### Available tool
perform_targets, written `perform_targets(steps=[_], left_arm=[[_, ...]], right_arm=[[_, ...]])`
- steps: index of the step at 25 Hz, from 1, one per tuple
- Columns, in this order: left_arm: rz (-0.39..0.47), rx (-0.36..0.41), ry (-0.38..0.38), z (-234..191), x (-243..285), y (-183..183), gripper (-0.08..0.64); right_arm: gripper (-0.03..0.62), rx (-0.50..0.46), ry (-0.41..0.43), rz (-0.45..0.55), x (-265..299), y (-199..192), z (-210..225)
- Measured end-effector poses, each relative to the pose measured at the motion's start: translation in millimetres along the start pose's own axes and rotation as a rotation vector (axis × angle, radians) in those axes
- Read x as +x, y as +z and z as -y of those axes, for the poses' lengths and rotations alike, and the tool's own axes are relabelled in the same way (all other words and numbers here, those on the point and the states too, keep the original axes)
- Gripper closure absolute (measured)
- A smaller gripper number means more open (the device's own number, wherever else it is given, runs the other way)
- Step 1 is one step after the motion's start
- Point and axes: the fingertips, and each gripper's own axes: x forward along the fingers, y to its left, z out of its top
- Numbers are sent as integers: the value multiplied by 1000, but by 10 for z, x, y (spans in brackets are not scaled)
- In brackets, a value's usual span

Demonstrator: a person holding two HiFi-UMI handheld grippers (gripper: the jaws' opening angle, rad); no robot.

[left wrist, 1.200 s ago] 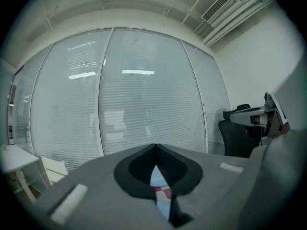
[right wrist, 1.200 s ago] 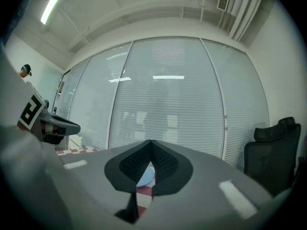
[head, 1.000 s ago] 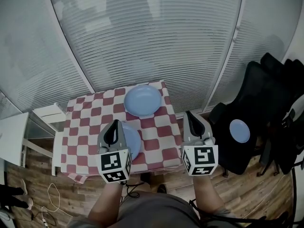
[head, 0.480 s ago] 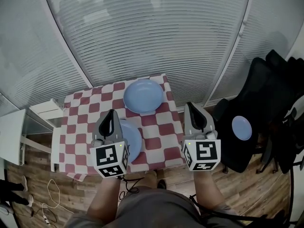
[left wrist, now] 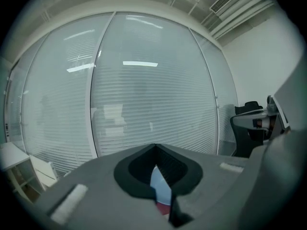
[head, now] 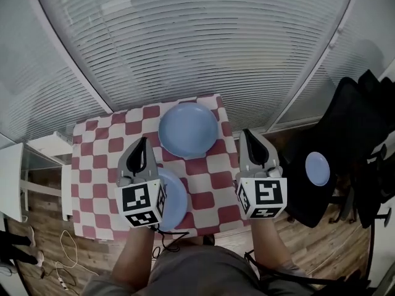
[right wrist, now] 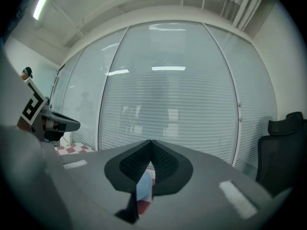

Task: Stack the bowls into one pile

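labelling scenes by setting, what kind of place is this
Probably an office: wall-high glass partitions with slatted blinds, a black office chair, and a small table under a red checked tablecloth.

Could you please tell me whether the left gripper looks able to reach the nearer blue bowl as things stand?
Probably yes: the left gripper hovers directly over the nearer blue bowl with nothing between them, though its fingers are shut and would need opening first.

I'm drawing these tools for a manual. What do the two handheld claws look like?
Both are alike: the left claw and right claw have grey bodies tapering to a point, with black inner pads. Each carries a white cube printed with black square markers. A thin dark cable trails below the left one.
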Motion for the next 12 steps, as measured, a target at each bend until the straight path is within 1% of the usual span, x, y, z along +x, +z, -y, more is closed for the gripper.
perform_targets(steps=[4, 10, 12], left_arm=[[-56, -17, -12, -127, 406, -221, 554], [-180, -70, -17, -243, 865, -805, 540], [-216, -83, -24, -253, 1004, -980, 523]], right_arm=[[566, 21, 14, -77, 445, -314, -24], [566, 53, 22, -230, 837, -974, -93], [553, 68, 27, -272, 956, -1187, -106]])
